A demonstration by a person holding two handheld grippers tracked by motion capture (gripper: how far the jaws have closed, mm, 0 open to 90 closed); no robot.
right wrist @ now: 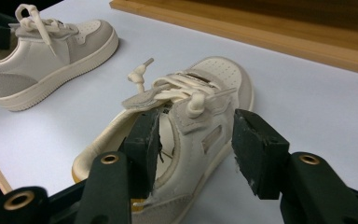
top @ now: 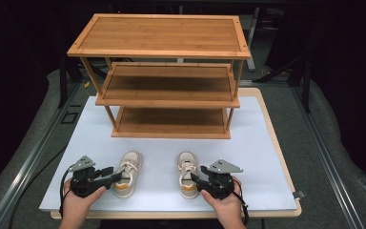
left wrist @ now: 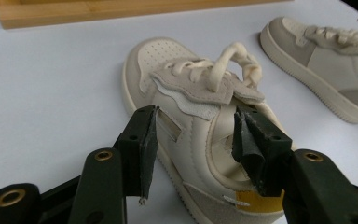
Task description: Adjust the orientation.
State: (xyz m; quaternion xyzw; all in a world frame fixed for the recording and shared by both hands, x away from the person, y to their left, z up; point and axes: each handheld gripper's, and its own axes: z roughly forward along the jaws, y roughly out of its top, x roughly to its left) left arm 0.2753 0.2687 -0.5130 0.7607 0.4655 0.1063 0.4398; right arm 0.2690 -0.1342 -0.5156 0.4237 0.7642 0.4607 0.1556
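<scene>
High view: two cream shoes lie side by side on the white table, toes toward the three-tier wooden rack standing farther back; the left shoe and the right shoe are near each other but apart. The left gripper reaches the left shoe's outer side, and the right gripper sits at the right shoe's heel. Left gripper view: the jaws stand apart, straddling the shoe's outer collar wall, one pad outside and one over the opening; nothing is clamped yet. The looped lace lies close to the inner pad, so closing could pinch lace rather than wall, and the shoe would likely swing or drop on lifting. Right gripper view: the jaws are likewise apart, one inside the shoe's opening, the other outside and clear of its side wall. The soft collar may fold under pressure, judging by its thin edge, giving a tilted hold. Lifting both shoes toward the rack risks a toe striking a shelf edge.
</scene>
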